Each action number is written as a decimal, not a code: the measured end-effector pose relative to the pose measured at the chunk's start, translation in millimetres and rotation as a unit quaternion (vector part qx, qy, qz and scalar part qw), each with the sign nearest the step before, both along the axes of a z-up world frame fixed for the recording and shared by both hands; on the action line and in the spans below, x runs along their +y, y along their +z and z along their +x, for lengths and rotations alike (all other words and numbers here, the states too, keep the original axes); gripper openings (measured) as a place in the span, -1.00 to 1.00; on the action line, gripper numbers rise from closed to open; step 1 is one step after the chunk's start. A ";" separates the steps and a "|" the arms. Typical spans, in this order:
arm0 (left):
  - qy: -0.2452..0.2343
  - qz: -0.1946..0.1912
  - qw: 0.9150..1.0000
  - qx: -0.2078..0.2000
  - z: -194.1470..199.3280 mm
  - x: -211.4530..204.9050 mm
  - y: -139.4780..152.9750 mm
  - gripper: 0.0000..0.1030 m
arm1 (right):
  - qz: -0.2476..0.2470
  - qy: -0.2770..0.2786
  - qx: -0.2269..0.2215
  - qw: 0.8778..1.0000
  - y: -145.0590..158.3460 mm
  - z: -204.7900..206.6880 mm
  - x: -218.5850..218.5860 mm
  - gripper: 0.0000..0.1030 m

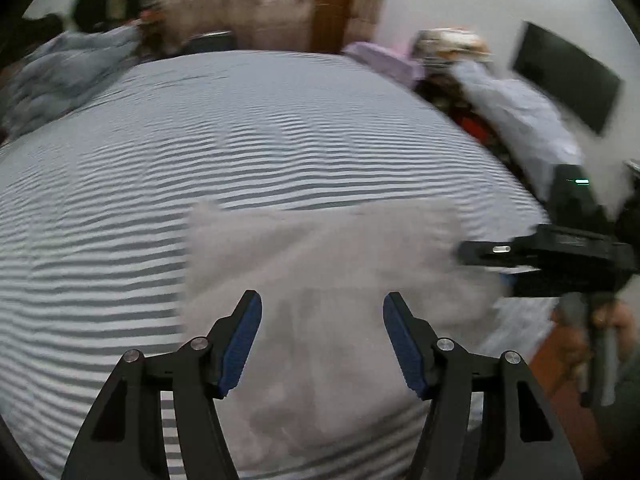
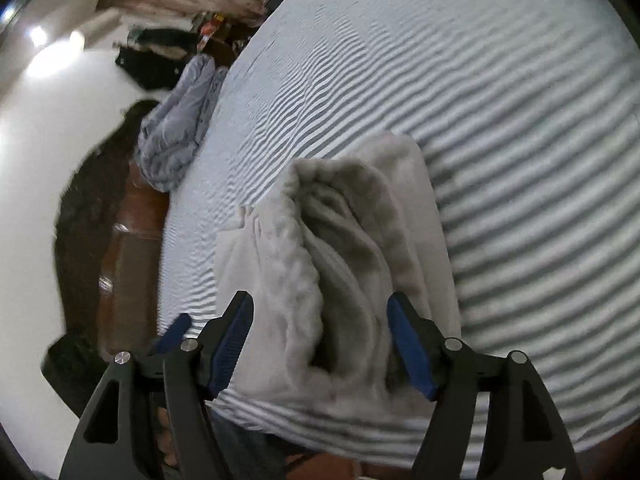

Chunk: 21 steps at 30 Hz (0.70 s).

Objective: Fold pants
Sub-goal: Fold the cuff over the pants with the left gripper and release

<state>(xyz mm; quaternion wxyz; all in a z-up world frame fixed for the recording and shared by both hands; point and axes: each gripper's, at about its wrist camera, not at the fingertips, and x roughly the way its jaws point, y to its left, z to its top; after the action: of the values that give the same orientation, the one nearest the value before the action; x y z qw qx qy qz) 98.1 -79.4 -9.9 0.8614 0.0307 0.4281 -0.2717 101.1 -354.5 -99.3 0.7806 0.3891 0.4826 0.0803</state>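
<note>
The pants (image 1: 320,256) are pale grey fleece and lie folded in a thick bundle near the front edge of the bed; they look blurred in the left wrist view. My left gripper (image 1: 322,304) hovers over them, open, with nothing pressed between its blue pads. In the right wrist view the pants (image 2: 352,240) show stacked, rumpled layers. My right gripper (image 2: 320,304) stands open astride the bundle's near end, and its pads do not press the cloth. The right gripper's black body (image 1: 560,256) enters the left wrist view from the right, beside the bundle.
The bed carries a grey-and-white striped sheet (image 1: 200,140) (image 2: 500,120). A crumpled blue quilt (image 2: 176,128) lies at the bed's side edge above a wooden frame (image 2: 132,240). Heaped clothes (image 1: 520,120) and a dark screen (image 1: 568,76) stand at the far right.
</note>
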 end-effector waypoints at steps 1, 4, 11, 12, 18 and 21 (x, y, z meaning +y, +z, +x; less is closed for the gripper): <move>0.014 0.005 1.000 0.005 5.4 7.6 -4.3 0.24 | -0.012 0.005 -0.001 1.000 0.6 6.7 3.3 0.22; 0.056 0.016 0.998 0.026 15.5 35.5 -19.1 0.24 | -0.046 0.016 0.009 0.999 2.0 17.8 12.5 -0.38; 0.095 0.008 0.994 0.053 24.4 61.2 -40.8 0.24 | -0.220 0.031 -0.035 0.974 45.3 -6.0 44.7 -0.69; 0.097 0.006 0.994 0.053 25.4 61.5 -41.1 0.24 | -0.229 0.027 -0.039 0.972 49.7 -9.8 44.8 -0.69; 0.081 0.001 0.996 0.047 27.9 58.7 -39.1 0.24 | -0.237 0.001 -0.012 0.971 35.6 -23.4 27.0 -0.69; 0.051 0.024 0.997 0.048 27.2 40.2 -43.5 0.24 | -0.229 -0.007 -0.005 0.973 19.5 -23.2 20.6 -0.60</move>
<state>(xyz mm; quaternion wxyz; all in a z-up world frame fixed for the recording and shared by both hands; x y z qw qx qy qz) 125.3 -39.2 -53.4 0.8515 0.0164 0.4767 -0.2177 77.9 -333.9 -79.9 0.8519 0.2030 0.4815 -0.0360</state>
